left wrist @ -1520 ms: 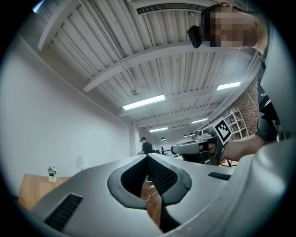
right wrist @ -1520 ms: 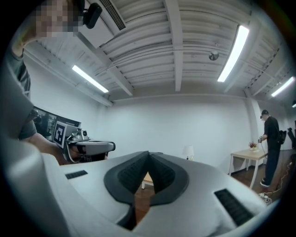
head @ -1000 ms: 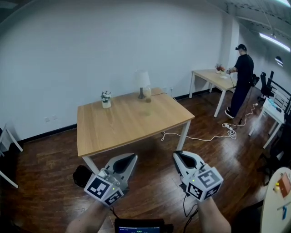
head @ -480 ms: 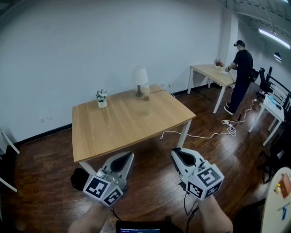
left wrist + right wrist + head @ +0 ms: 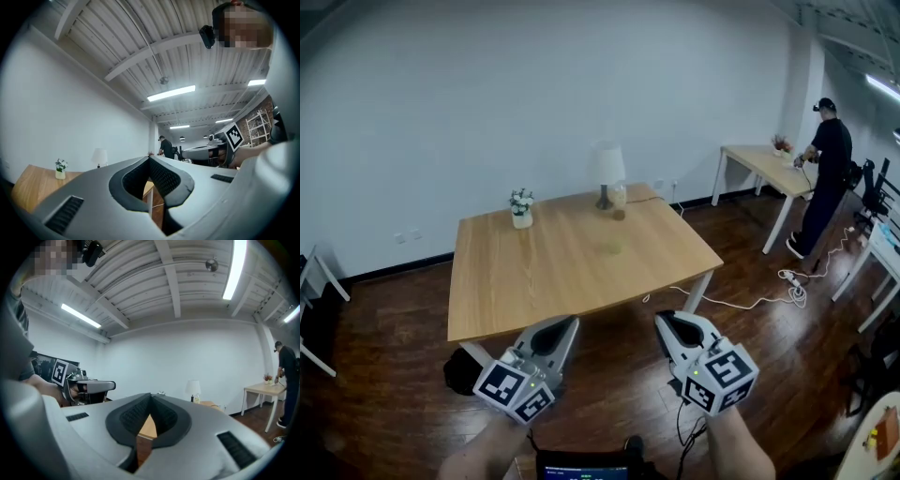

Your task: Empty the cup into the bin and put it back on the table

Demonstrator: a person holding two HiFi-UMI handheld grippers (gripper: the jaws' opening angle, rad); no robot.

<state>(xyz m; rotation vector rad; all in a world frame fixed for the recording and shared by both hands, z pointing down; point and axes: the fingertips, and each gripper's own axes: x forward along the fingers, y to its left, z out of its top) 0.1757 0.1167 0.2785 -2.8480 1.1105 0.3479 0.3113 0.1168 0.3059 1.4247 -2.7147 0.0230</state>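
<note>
Pretty sure: small clear cup (image 5: pixel 619 200) way over at the light wooden bench's (image 5: pixel 544 272) far edge beside the white table lamp (image 5: pixel 606 167), dead ahead between clenched, empty left claw (image 5: pixel 567 324) and right claw (image 5: pixel 667 320), neither really nearer.

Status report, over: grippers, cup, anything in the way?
Left gripper and right gripper shut, empty, short of the table. Cup at far edge beside lamp, untouched. Nothing blocking.

The near half of the table (image 5: pixel 562 277) is bare. A lamp (image 5: pixel 606 173), a cup (image 5: pixel 620 200) and a flower pot (image 5: pixel 521 208) stand along its far edge.
</note>
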